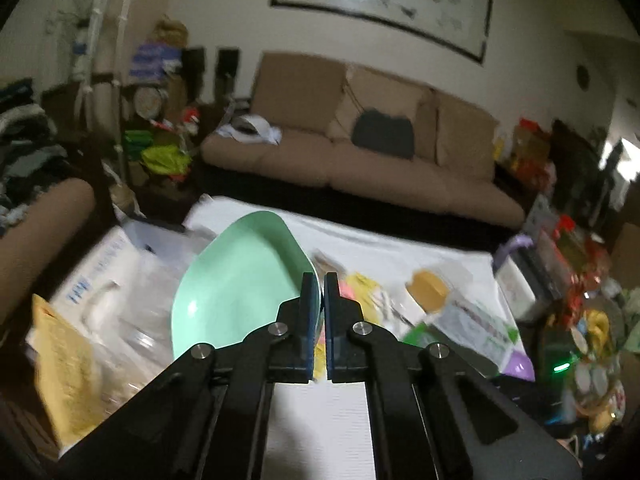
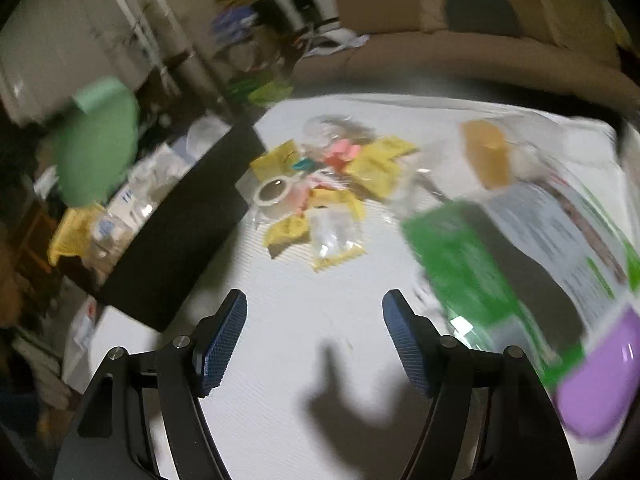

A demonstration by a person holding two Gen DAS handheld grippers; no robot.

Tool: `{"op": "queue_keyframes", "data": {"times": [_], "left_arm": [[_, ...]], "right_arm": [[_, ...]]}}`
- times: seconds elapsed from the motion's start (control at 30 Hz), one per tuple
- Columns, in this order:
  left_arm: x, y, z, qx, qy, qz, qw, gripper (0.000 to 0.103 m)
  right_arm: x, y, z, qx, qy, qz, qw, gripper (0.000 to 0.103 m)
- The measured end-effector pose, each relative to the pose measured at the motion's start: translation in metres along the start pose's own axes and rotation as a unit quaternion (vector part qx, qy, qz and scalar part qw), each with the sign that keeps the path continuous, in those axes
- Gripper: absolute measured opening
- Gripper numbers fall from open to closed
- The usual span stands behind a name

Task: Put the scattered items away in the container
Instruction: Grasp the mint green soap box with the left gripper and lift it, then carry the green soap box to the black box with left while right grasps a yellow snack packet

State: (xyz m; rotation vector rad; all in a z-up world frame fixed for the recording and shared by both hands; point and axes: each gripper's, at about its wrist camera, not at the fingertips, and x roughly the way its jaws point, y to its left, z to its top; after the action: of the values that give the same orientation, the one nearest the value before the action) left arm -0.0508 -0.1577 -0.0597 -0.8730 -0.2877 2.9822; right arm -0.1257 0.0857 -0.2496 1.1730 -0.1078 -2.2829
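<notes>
My left gripper (image 1: 320,292) is shut on the right rim of a mint-green bowl (image 1: 240,288). The bowl is tilted and held up above the white-covered table (image 1: 320,420). In the right wrist view the green bowl (image 2: 96,140) hangs blurred at the far left, off the table's side. A pile of scattered items (image 2: 320,184) lies mid-table: yellow packets, pink notes, a tape roll (image 2: 276,194) and clear bags. My right gripper (image 2: 315,308) stands open over bare cloth in front of that pile, with nothing between its fingers.
A green-and-white box (image 2: 480,264), a purple object (image 2: 600,380) and an orange-lidded jar (image 2: 488,152) crowd the table's right side. A black slab (image 2: 188,216) and bagged clutter (image 1: 120,300) line the left edge. A brown sofa (image 1: 360,172) stands beyond.
</notes>
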Motion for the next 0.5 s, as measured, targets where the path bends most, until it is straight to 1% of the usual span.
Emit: {"op": "queue_keyframes", "data": {"times": [0.07,0.1,0.13,0.2,0.27,0.37,0.43,0.5], "left_arm": [[-0.009,0.009,0.006,0.009,-0.017,0.02,0.9996,0.003],[-0.012,0.012,0.007,0.015,-0.022,0.029,0.9992,0.003],[-0.014,0.013,0.007,0.024,-0.027,0.036,0.9987,0.003],[-0.016,0.018,0.006,0.037,-0.036,0.047,0.9976,0.003],[-0.014,0.023,0.006,0.035,-0.041,0.055,0.9971,0.003],[-0.008,0.035,0.009,0.023,-0.034,0.047,0.9981,0.003],[-0.004,0.035,0.01,0.03,-0.037,0.056,0.9973,0.004],[0.0,0.037,0.011,0.03,-0.039,0.063,0.9968,0.003]], "right_arm": [[0.034,0.007,0.013,-0.023,0.018,-0.01,1.0,0.081],[0.056,0.009,0.023,-0.033,0.031,-0.036,0.998,0.081],[0.07,0.01,0.029,-0.038,0.042,-0.048,0.997,0.081],[0.099,0.006,0.042,-0.044,0.064,-0.052,0.996,0.081],[0.118,-0.001,0.047,-0.048,0.079,-0.064,0.994,0.081],[0.138,-0.01,0.05,-0.042,0.097,-0.05,0.993,0.08],[0.148,-0.009,0.049,-0.051,0.103,-0.062,0.991,0.08],[0.149,-0.003,0.048,-0.068,0.094,-0.067,0.991,0.065]]}}
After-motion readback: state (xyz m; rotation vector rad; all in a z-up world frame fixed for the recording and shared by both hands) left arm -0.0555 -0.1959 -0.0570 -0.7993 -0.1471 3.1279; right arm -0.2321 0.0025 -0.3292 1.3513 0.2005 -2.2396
